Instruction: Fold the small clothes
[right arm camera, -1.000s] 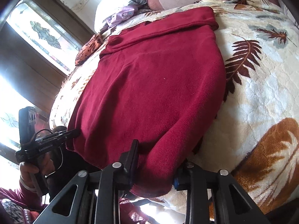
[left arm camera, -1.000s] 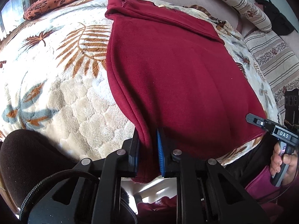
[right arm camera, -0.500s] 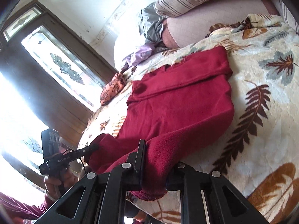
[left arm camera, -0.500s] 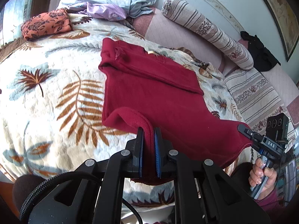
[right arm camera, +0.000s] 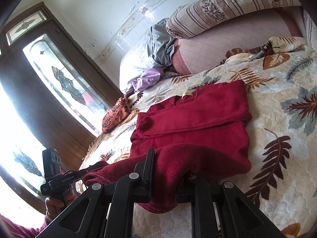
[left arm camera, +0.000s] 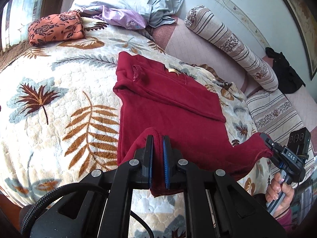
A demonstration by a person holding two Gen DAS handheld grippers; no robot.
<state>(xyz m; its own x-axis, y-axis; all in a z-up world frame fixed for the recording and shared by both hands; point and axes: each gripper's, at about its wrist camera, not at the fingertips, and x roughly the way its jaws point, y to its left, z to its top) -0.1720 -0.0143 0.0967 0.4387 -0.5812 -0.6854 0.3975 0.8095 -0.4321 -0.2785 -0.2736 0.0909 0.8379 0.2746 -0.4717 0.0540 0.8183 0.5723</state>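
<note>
A dark red fleece garment (left arm camera: 174, 107) lies on the leaf-patterned blanket (left arm camera: 49, 109), its sleeves folded across the far end. My left gripper (left arm camera: 158, 144) is shut on the near left hem corner and holds it up over the garment. My right gripper (right arm camera: 168, 164) is shut on the near right hem corner, which drapes over and hides its right finger. The garment also shows in the right wrist view (right arm camera: 194, 123). Each gripper shows in the other's view, the right one (left arm camera: 269, 144) and the left one (right arm camera: 87, 171).
A folded orange floral cloth (left arm camera: 55, 27) lies at the far left of the bed. A lilac cloth (left arm camera: 122, 17) and grey-blue bedding (left arm camera: 138, 0) are heaped at the back. A striped bolster (left arm camera: 233, 45) lies along the wall. A stained-glass door (right arm camera: 59, 83) stands on the left.
Both grippers have lifted the near hem off the bed's edge and carried it up and forward over the garment. The views now look further across the bed.
</note>
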